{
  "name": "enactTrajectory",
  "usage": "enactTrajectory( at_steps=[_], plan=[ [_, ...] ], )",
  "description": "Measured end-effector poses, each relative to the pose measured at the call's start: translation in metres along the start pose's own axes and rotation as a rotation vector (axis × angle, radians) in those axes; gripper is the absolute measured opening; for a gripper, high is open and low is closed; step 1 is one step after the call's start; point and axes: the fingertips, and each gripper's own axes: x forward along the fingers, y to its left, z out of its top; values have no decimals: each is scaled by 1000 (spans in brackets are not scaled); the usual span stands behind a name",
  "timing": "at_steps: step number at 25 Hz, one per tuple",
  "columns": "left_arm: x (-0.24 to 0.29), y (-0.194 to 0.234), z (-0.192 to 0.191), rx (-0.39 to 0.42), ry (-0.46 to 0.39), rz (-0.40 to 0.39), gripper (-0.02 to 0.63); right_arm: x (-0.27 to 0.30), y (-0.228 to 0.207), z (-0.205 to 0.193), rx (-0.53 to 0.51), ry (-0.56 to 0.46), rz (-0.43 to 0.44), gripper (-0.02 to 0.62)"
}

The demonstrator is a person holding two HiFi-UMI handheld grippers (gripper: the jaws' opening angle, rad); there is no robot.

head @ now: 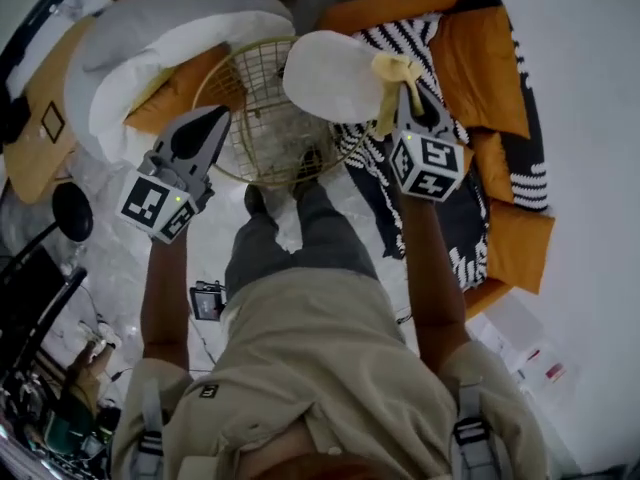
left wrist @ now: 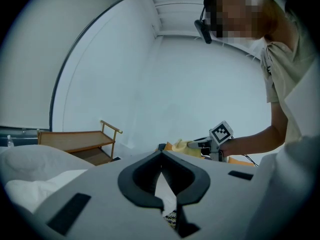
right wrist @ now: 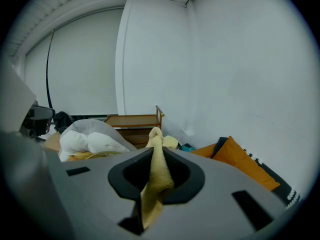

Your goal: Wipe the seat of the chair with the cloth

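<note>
Over the right rim of the round white seat (head: 335,73) of the gold wire-framed chair (head: 250,118), I am holding the right gripper (head: 408,93), and its jaws are pinching shut on the soft pale-yellow cloth (head: 392,68). The right gripper view is showing that cloth (right wrist: 159,176) running through the closed jaws, with a bunch of it standing out past their tips. From the head view the cloth is overlapping the seat's edge, but I cannot tell whether it is pressing on the surface or hanging just above it.

Beside the chair's wire frame on the other side, the left gripper (head: 215,120) is hanging idle. Its own view is showing the jaws closed tip to tip with nothing between them, only a thin sliver of background further back.

As I am judging it, the pick-up part is done: the cloth is in my grip and it is sitting at the seat. The wiping itself is what I am counting as left. The white seat is looking plain and even all over, so nothing is telling me which part, if any, is wiped. Most of the seat is lying to the left of the cloth, so I am expecting strokes across it toward the wire back.
</note>
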Motion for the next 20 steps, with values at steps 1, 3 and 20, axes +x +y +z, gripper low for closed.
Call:
enactTrajectory(
  at_steps=[1, 3, 20],
  plan=[
    [-4, 0, -2, -6, -10, 13, 15, 3, 2, 2, -13, 0, 6, 46],
    [-14, -1, -12, -18, 19, 6, 15, -4, 11, -14, 12, 26, 0, 46],
    [-31, -1, -69, -78, 98, 85, 15, 163, 121, -79, -6, 83, 81, 46]
  ],
)
